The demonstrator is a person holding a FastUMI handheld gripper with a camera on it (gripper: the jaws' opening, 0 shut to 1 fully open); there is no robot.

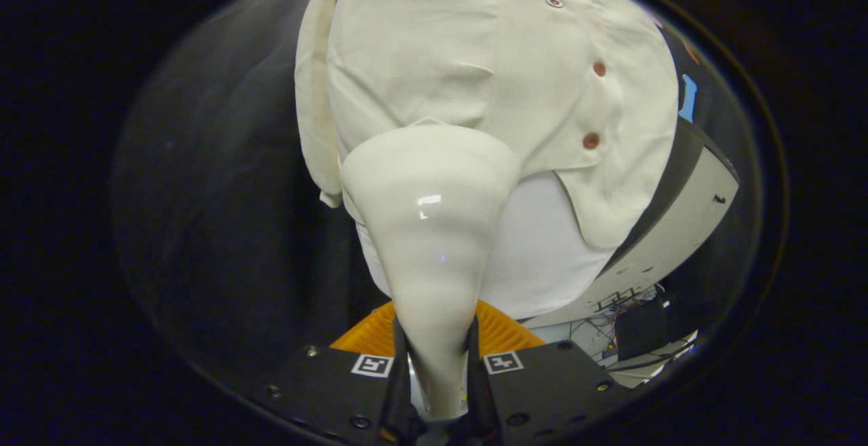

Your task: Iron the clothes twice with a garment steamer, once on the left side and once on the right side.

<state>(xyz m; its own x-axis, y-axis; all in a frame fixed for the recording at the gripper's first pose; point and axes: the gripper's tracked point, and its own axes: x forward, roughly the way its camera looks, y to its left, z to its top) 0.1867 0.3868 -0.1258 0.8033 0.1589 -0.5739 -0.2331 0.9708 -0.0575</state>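
Two fingers [400, 365] of the tongs [437, 371], low in the frame's centre, pinch the slim handle of a cream garment steamer [430, 229], both pressing its sides. From that grip the steamer widens upward to its broad head at mid-frame, which lies against, or just short of, the lower front of a cream shirt [475, 59]. The shirt hangs through the upper centre of the frame, its row of brown buttons [591, 140] running down the upper right, so the head sits on the panel left of the placket. An orange ribbed part [502, 331] shows just behind the fingers. The stroke will likely go best with the head kept flat on the cloth, drawn slowly along this panel, clear of the buttons.
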